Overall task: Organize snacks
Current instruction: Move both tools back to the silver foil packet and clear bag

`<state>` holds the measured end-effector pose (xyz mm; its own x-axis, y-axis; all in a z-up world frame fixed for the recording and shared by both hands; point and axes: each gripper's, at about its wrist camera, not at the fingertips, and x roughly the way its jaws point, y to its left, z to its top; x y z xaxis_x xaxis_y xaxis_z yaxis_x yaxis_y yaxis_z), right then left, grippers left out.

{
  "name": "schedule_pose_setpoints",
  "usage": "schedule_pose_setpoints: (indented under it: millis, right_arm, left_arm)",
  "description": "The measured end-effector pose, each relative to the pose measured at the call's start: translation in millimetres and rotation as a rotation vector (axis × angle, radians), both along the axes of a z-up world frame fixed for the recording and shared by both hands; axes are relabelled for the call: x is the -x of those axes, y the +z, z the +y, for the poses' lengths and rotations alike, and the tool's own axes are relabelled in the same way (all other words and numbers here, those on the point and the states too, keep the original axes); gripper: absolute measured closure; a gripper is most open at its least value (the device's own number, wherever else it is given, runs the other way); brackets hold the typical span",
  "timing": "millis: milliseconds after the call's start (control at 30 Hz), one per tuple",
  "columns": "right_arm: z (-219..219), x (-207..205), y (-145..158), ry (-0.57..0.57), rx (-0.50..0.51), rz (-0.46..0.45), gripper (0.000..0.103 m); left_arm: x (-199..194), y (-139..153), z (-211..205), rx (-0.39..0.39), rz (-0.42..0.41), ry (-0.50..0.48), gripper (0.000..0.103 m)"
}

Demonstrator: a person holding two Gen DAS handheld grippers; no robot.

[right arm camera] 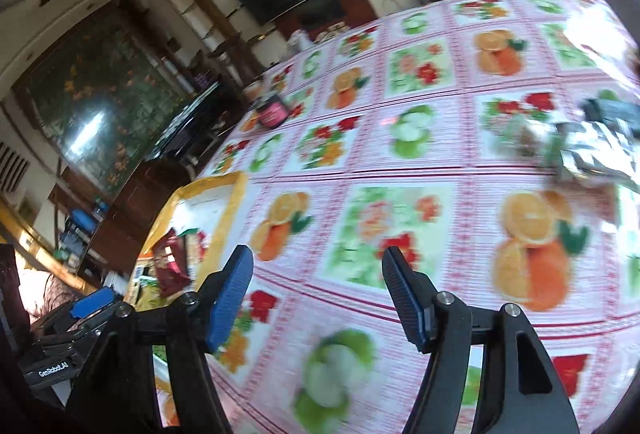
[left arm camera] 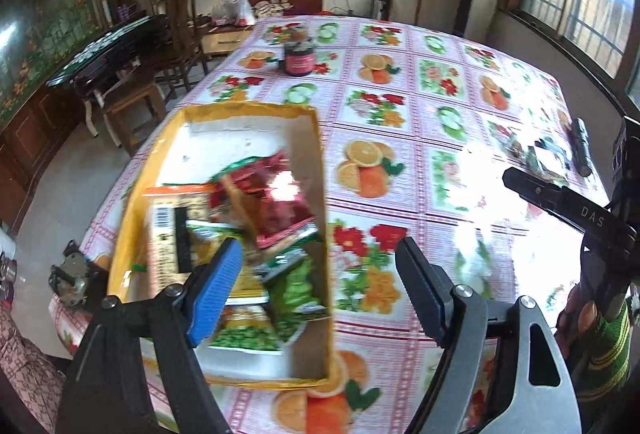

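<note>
While both grippers hang empty over the fruit-print tablecloth (left arm camera: 400,162), the loose packets (right arm camera: 592,150) left to sort lie at about 2 o'clock in the right wrist view, well apart from the right gripper (right arm camera: 316,290), whose jaws stand apart with nothing between them. Blurred; looks like a foil packet and a clear bag, long axis roughly across the frame, exact count cannot be told. In the left wrist view the same pile (left arm camera: 536,154) sits at 2 o'clock, near a dark torch-like cylinder (left arm camera: 581,148), with the right gripper's finger just beside it in frame. Right hand judged nearer, so it should reach. Left gripper (left arm camera: 318,266) also has jaws wide, nothing held, one blue pad over the yellow cardboard box (left arm camera: 316,194), not touching the contents as far as visible. Box at 9 to 10 o'clock of the left gripper, long axis running away from the camera. Inside: red packet (left arm camera: 280,202), green packets (left arm camera: 292,286), a barcoded pack (left arm camera: 168,234), overlapping, far end bare. Dark jar (left arm camera: 299,56) stands upright at 12 o'clock, far side of table, apart from everything.
</note>
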<state>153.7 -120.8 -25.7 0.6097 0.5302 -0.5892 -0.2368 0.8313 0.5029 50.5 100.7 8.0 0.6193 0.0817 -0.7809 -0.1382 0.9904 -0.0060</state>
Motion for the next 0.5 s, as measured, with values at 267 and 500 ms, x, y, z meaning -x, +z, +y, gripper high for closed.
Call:
schedule_pose_setpoints:
  millis: [267,500]
  right_arm:
    - [-81,9,-8,-0.178,0.001,0.018,0.035]
    - [-121,5,-13,-0.283,0.021,0.025,0.034]
  left_arm:
    - [-17,-2,-52,0.007,0.017,-0.108,0.022]
    - [-36,-5,-81,0.003,0.037,-0.151,0.021]
